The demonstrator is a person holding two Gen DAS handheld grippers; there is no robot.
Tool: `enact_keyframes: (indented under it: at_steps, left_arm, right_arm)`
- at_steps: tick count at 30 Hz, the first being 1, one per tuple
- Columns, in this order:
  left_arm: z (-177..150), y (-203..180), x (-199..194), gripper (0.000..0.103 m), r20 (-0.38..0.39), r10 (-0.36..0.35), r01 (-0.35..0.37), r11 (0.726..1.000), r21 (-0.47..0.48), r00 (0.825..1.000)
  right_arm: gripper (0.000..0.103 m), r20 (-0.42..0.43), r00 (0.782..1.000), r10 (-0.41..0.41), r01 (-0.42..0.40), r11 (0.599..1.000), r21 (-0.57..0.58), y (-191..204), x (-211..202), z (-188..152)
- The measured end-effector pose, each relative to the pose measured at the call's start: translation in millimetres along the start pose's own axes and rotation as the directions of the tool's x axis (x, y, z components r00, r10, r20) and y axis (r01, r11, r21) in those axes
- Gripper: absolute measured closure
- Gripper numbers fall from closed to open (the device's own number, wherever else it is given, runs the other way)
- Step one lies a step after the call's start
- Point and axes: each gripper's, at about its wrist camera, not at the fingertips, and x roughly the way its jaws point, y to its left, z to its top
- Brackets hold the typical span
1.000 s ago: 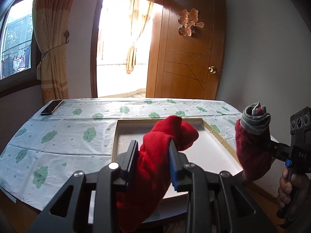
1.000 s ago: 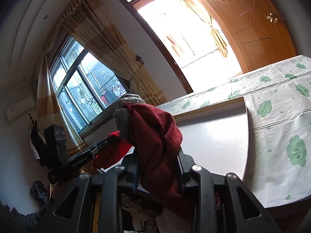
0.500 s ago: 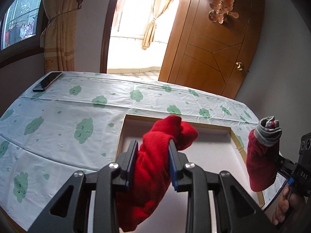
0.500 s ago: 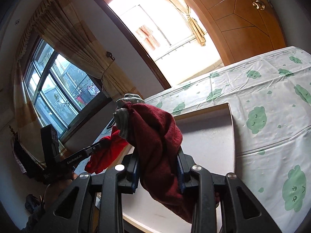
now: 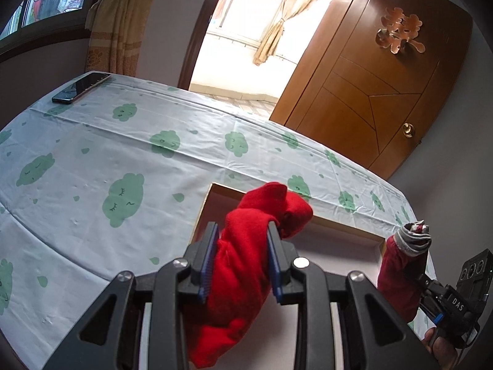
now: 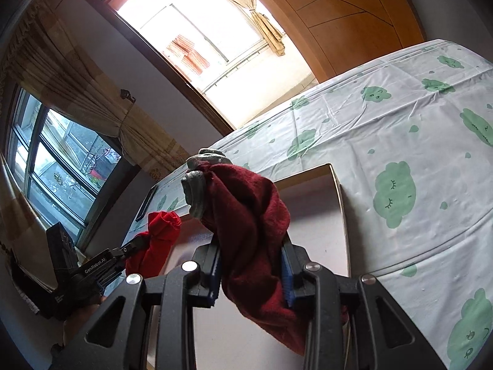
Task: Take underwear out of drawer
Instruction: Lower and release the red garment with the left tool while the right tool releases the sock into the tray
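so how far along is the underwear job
Mostly done: both pieces are lifted out. The left tool is shut on bright red underwear, the right tool on dark red underwear with a grey band, both above the shallow white tray. Left: set them down and release.

Bright red underwear point(image 5: 243, 265) hangs bunched, pinched in my left gripper point(image 5: 242, 257). Dark red underwear point(image 6: 252, 234) with grey waistband, crumpled, clamped in my right gripper point(image 6: 251, 269). Both are held above the white tray point(image 5: 348, 249).
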Motion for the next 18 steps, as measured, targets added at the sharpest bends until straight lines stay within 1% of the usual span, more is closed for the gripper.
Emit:
enact_keyframes:
  at_steps: [2,5,7,8,10,11,12,14,16,18]
  left_arm:
    - [0,1,5,0.075,-0.007,0.016,-0.016,1.0,0.001,1.0]
    - [0,4,11,0.075,-0.023,0.018,-0.019,1.0,-0.017,1.0]
    - [0,2,13,0.073,-0.029,0.026,-0.026,1.0,-0.003,0.999]
    - [0,2,12,0.07,-0.028,0.032,-0.032,0.999,0.0,0.999]
    - [1,1,10,0.067,-0.019,0.034,-0.034,0.999,-0.005,0.999]
    - [1,0,9,0.064,-0.015,0.035,-0.035,0.999,-0.006,0.999]
    - [2,0,8,0.062,-0.008,0.034,-0.034,0.999,-0.004,0.999]
    - [1,-2,3,0.046,0.015,0.036,-0.036,0.999,-0.004,0.999]
    - [0,-4,-3,0.038,0.034,0.023,-0.023,1.0,0.0,0.999]
    - [-2,-7,-7,0.037,0.043,0.017,-0.018,1.0,0.022,0.999]
  right_arm:
    - [0.068,-0.002,1.0,-0.016,0.016,1.0,0.014,-4,2,3]
    - [0.068,-0.011,0.999,-0.039,0.039,0.998,0.051,-8,4,4]
    - [0.056,0.003,0.998,-0.067,0.067,0.995,0.073,-12,4,5]
    - [0.052,0.016,0.997,-0.08,0.078,0.994,0.081,-14,2,5]
    - [0.035,0.054,0.993,-0.106,0.1,0.991,0.089,-17,-5,6]
    - [0.031,0.066,0.991,-0.113,0.107,0.99,0.087,-18,-7,6]
    - [0.031,0.074,0.991,-0.111,0.105,0.991,0.085,-19,-10,6]
    - [0.031,0.089,0.991,-0.101,0.094,0.993,0.077,-18,-15,6]
    - [0.031,0.103,0.991,-0.089,0.083,0.995,0.062,-18,-19,5]
    - [0.03,0.111,0.99,-0.087,0.082,0.995,0.05,-16,-22,4]
